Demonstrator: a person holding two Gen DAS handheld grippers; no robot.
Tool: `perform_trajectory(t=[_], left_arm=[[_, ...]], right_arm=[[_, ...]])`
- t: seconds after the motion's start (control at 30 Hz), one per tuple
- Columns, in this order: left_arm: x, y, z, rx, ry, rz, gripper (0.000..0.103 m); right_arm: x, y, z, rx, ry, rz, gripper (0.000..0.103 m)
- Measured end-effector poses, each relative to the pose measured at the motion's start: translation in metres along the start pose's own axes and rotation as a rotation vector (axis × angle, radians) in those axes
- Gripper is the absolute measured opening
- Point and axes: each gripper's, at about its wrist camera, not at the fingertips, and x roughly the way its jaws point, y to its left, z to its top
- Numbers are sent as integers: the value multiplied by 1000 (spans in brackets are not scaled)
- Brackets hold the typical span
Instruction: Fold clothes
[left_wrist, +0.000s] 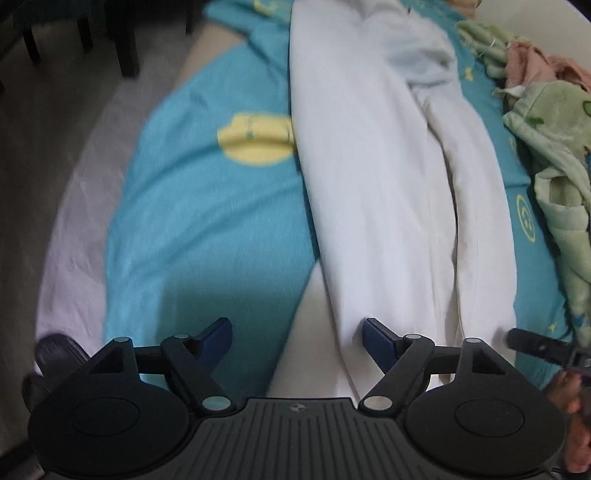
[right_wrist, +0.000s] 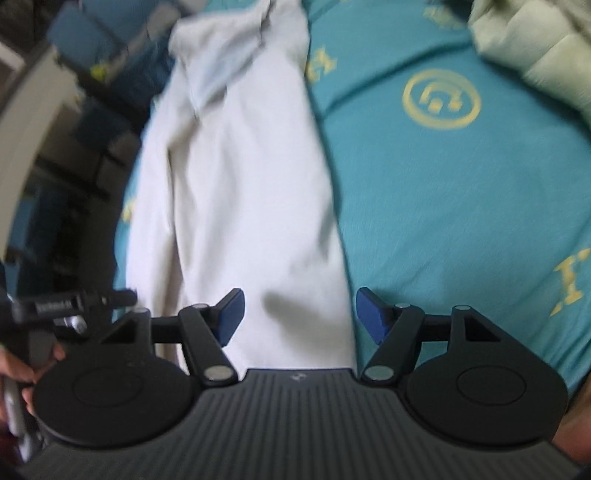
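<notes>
Down the middle of both frames runs the white garment (left_wrist: 373, 177), lying lengthwise on a teal bedsheet (left_wrist: 207, 229) printed with yellow emblems. My left claw (left_wrist: 297, 334) is spread wide and grips nothing; its right blue pad (left_wrist: 376, 336) sits at the garment's near hem. My right claw (right_wrist: 299, 314) is equally wide and empty above that hem. At right in the left view lies a pile of green and pink clothes (left_wrist: 546, 122).
</notes>
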Motion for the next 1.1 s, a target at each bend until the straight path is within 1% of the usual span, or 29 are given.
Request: perform_trajectory(t=[0.07,0.2,0.23,0.3,0.33,0.43,0.5,0.53,0.57,0.6,0.63,0.67,0.7,0.77,0.8,0.83,0.97,1.03,1.1], left_arm=[[2,-1,0,13,18,-14,84],[2,-9,-5,69,54,-9,85],[2,-12,-7,87,75,-16,85],[2,-20,-13,133,136,-58,83],[0,-24,-17,155,143,-64,82],[-8,-35,-30,222,159,-81,73],[-14,-42,-38,267,169,-93,66],[-16,-45,-42,289,175,-98,55],[-19,-49,-47,312,180,-104,45],[-22,-53,-51,334,185,-109,42],[-24,-56,-55,357,190,-115,36],[-27,-60,-59,379,195,-121,27],[-30,-64,-64,402,201,-126,22],[-49,-59,-63,357,148,-170,13],[-60,-57,-63,332,121,-193,12],[-74,-54,-62,292,80,-231,11],[-133,-44,-58,126,-89,-389,10],[-158,-41,-60,72,-160,-439,10],[-173,-49,-68,36,-221,-464,10]], right_arm=[[12,1,-3,-3,57,-4,70],[17,11,-9,-54,73,-34,71],[17,12,-10,-53,90,-22,71],[17,15,-14,-56,134,3,70],[18,19,-17,-75,168,9,70],[21,34,-28,-160,256,14,70],[22,47,-36,-247,285,-5,69],[22,55,-40,-300,291,-20,67],[23,63,-44,-353,296,-36,58],[21,69,-49,-404,294,-59,49],[20,76,-53,-456,292,-82,43],[19,82,-57,-505,289,-104,28],[15,84,-57,-530,281,-113,18],[2,80,-52,-530,255,-97,9],[-7,75,-47,-507,239,-81,8],[-18,69,-42,-475,220,-58,8],[-71,49,-21,-367,89,22,8],[-98,44,-16,-322,16,64,8],[-122,42,-12,-289,-55,102,7]])
